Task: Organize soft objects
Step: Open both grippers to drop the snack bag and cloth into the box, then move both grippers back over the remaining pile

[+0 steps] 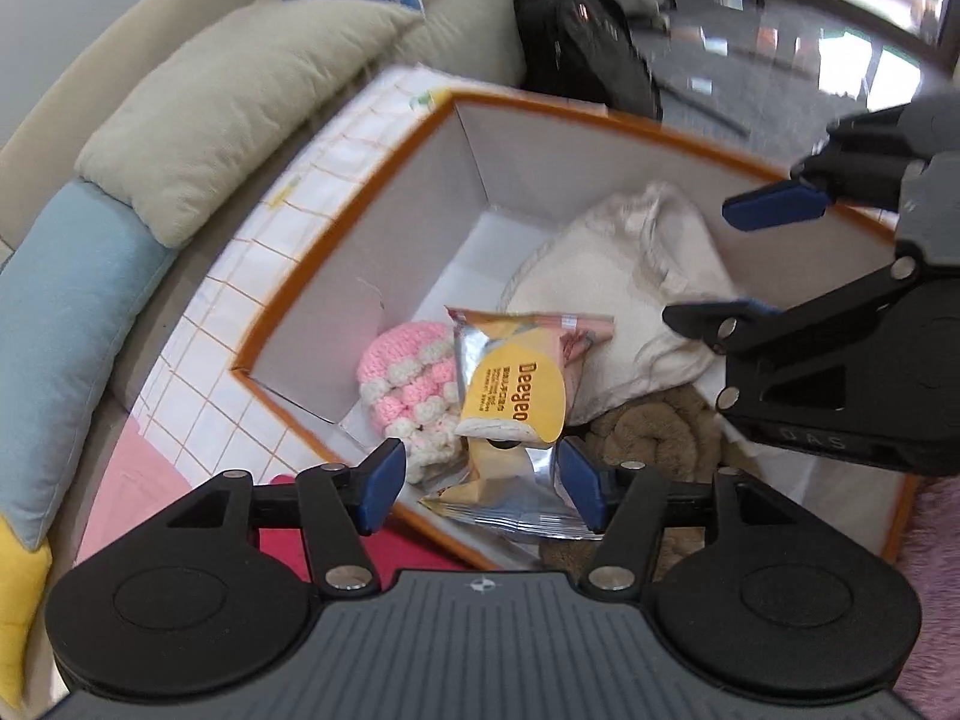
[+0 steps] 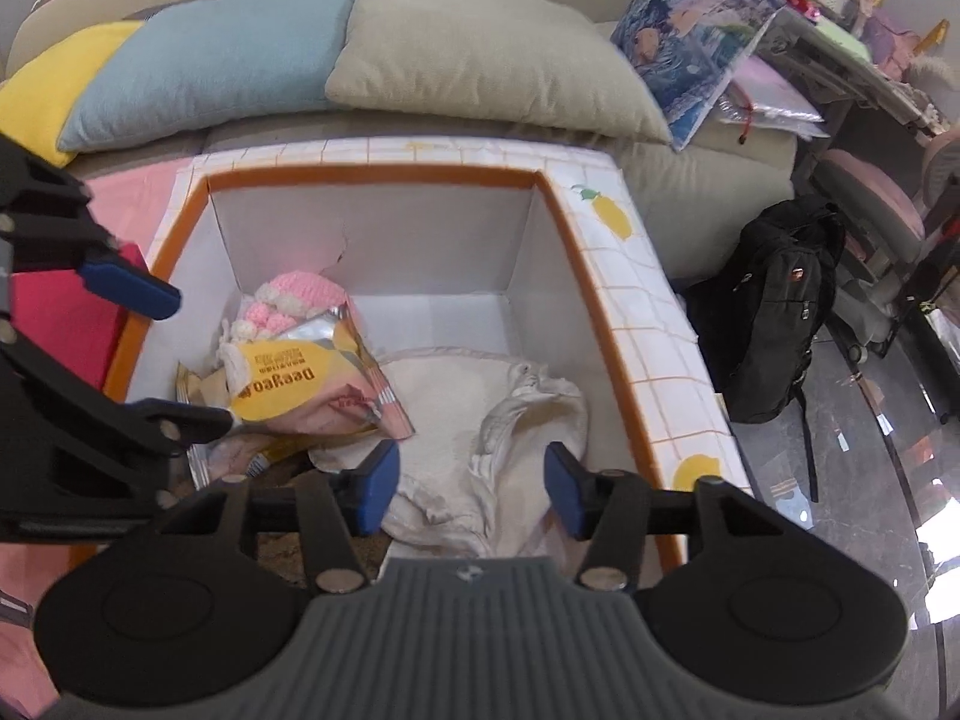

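An open storage box with an orange rim (image 1: 360, 204) (image 2: 606, 312) holds soft things: a pink and white knitted piece (image 1: 408, 384) (image 2: 288, 300), a yellow and silver snack bag (image 1: 516, 384) (image 2: 300, 384), a cream cloth (image 1: 630, 288) (image 2: 480, 408) and a brown towel (image 1: 654, 432). My left gripper (image 1: 477, 483) is open and empty just above the snack bag. My right gripper (image 2: 471, 489) is open and empty above the cream cloth; it also shows in the left wrist view (image 1: 729, 264). The left gripper shows at the left of the right wrist view (image 2: 180, 360).
The box stands on a pink and red mat (image 1: 120, 480) in front of a sofa with beige (image 2: 492, 54), blue (image 2: 204, 66) and yellow (image 2: 54, 90) cushions. A black backpack (image 2: 774, 312) stands on the glossy floor to the right. A printed bag (image 2: 696, 42) lies on the sofa.
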Demonstrator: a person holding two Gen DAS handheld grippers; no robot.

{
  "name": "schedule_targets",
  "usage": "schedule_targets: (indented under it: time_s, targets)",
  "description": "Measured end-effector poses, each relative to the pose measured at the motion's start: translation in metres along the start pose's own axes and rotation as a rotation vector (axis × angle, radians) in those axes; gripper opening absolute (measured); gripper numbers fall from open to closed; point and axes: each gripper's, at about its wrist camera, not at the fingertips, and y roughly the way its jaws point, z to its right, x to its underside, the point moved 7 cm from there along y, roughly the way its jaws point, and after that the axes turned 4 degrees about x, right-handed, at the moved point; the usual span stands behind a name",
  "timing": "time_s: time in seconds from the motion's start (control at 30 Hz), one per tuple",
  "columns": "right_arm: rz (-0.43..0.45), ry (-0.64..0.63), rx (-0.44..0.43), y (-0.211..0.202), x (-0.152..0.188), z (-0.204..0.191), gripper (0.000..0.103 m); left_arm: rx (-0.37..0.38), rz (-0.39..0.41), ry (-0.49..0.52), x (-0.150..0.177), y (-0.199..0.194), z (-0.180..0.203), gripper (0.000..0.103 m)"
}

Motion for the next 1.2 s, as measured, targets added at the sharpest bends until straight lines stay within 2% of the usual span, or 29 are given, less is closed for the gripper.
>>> schedule_targets:
  time_s: [0.13,0.3,0.53,0.63,0.8,1.0,1.2]
  targets:
    - [0.041,0.024,0.012,-0.022,-0.004,0.000,0.064,0.023,0.096,-0.068,0.002,-0.034,-0.008,0.074]
    - [0.116,0.068,0.005,-0.054,-0.007,-0.010,0.065,0.020,0.234,-0.166,0.015,-0.078,-0.019,0.074]
    - [0.260,0.099,-0.082,-0.099,-0.008,-0.053,0.070,-0.055,0.374,-0.362,0.062,-0.122,-0.045,0.074]
    - [0.288,0.096,-0.136,-0.108,-0.006,-0.079,0.070,-0.093,0.387,-0.425,0.084,-0.129,-0.056,0.074]
    - [0.275,0.043,-0.227,-0.115,-0.001,-0.127,0.070,-0.164,0.384,-0.537,0.130,-0.140,-0.077,0.074]
    - [0.254,-0.043,-0.306,-0.118,0.003,-0.175,0.070,-0.202,0.357,-0.682,0.184,-0.141,-0.099,0.074]
    - [0.234,-0.124,-0.345,-0.115,0.008,-0.209,0.070,-0.216,0.315,-0.800,0.239,-0.141,-0.111,0.074]
